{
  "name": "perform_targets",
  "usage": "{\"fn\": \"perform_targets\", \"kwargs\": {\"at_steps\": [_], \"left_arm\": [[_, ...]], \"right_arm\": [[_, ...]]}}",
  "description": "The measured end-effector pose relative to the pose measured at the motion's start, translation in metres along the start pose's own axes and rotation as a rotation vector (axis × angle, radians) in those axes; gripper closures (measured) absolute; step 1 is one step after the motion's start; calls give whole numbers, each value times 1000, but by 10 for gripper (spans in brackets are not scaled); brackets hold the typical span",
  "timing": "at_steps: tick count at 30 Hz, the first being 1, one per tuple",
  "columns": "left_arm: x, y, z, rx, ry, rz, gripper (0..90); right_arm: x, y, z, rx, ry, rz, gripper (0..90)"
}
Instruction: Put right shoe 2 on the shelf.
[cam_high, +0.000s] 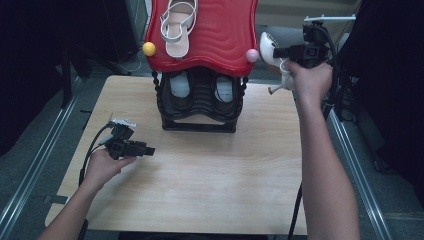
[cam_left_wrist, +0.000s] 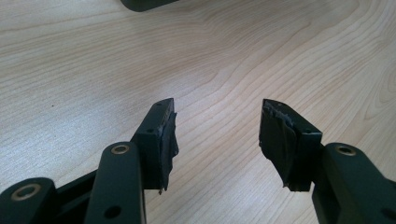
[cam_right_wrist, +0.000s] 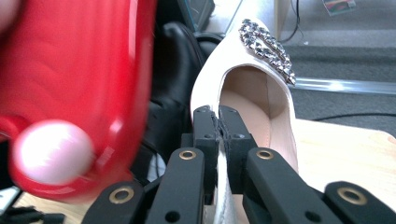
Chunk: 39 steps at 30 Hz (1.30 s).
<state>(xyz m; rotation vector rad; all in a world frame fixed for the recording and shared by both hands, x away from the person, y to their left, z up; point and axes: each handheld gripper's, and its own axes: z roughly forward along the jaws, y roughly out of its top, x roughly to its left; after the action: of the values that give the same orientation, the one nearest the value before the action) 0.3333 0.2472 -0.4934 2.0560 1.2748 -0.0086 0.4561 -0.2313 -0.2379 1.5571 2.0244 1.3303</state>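
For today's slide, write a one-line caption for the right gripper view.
Hand-held gripper shut on the side of a jewelled white shoe, beside the red shelf.

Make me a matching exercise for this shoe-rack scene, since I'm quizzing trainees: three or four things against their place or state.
Things:
1. white heeled shoe
2. strappy sandal
3. left gripper
4. yellow ball

Places or states:
A. lying on the red top shelf
B. jaws open, low over the wooden table
C. pinched by its side wall in the right gripper, beside the rack
D. on the shelf's front left corner

Pairs: 1-C, 2-A, 3-B, 4-D
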Motion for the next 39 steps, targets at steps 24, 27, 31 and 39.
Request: {"fn": "perform_targets", "kwargs": {"at_steps": [24, 27, 31, 39], "left_arm": [[-1, 1, 1, 5, -5, 11, 464], [-1, 1, 1, 7, -5, 10, 464], [-1, 0, 0, 3, -5, 14, 464], [-1, 0, 0, 6, -8, 17, 463]], "right_arm": [[82, 94, -38, -100, 35, -98, 884], [95, 100, -29, -95, 29, -120, 884], [109, 100, -10, -87, 42, -136, 884], [132, 94, 14, -73, 27, -184, 884]]}}
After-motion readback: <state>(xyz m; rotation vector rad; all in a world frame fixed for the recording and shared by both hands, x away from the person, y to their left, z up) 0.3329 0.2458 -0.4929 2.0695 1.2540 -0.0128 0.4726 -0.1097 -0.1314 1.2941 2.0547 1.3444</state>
